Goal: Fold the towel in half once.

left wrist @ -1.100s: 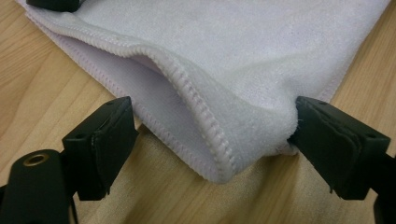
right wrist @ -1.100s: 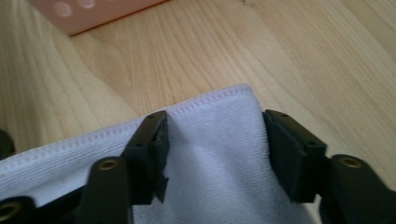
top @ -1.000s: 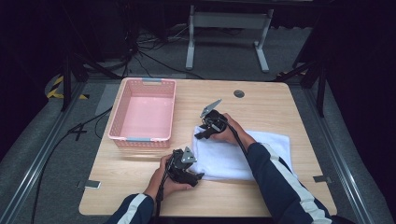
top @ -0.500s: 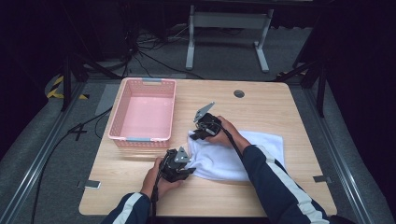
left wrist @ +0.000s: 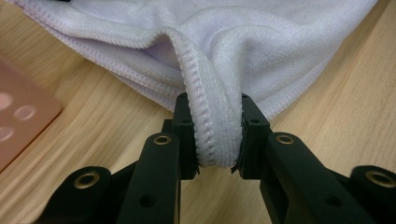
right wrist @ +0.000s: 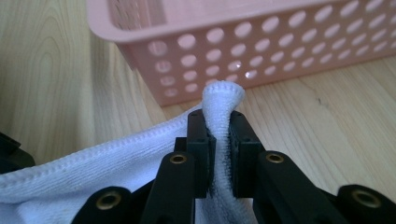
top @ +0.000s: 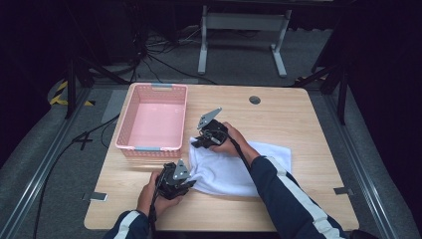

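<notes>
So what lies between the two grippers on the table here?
In the high view, the white towel's left edge spans from the left gripper to the right gripper; both are shut on it, beside the pink basket.

The white terry cloth towel [left wrist: 280, 46], across the top of the left gripper view, looks soft and nappy, with a ribbed stitched hem. The black matt plastic tongs [left wrist: 218, 135] carry brass-coloured rivets. The pale wooden desk [right wrist: 317, 130] shows smooth, grained laminate with a faint sheen. The pink perforated plastic basket [right wrist: 261, 51], upper right, looks smooth and slightly glossy.
</notes>
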A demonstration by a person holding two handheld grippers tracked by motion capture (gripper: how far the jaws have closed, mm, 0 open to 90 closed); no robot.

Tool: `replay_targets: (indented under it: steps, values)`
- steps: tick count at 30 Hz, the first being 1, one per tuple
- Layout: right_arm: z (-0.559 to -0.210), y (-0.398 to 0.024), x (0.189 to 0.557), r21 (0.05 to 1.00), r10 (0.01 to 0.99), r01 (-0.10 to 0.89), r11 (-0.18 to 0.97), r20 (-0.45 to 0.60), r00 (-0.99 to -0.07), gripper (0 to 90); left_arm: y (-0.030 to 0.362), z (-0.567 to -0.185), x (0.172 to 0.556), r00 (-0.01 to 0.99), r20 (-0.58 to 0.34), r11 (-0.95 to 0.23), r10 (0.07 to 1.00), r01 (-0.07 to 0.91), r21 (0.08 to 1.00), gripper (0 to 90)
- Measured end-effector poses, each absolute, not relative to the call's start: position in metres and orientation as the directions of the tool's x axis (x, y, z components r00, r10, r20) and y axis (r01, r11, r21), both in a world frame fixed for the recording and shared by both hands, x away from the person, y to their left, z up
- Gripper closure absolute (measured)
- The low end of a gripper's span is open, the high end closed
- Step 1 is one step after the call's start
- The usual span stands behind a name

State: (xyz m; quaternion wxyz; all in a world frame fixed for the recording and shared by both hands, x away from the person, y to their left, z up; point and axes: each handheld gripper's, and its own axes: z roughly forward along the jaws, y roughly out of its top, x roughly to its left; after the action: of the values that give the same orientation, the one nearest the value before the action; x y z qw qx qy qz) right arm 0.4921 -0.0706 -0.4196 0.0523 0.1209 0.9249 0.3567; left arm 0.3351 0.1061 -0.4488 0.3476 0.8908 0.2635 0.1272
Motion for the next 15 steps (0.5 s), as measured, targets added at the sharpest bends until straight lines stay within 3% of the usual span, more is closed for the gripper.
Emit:
replay_targets:
  steps: [7, 15]
  values:
    - [-0.405, -0.071, 0.483, 0.697, 0.254, 0.162, 0.699, -0.029, -0.967, 80.7, 0.104, -0.434, 0.330, 0.837, 0.073, -0.605, 0.543, 0.329, 0.725, 74.5]
    - [-0.378, -0.117, 0.476, 0.765, 0.262, 0.161, 0.623, -0.011, -0.965, 80.1, 0.074, -0.409, 0.327, 0.868, 0.168, -0.664, 0.468, 0.220, 0.715, 74.3]
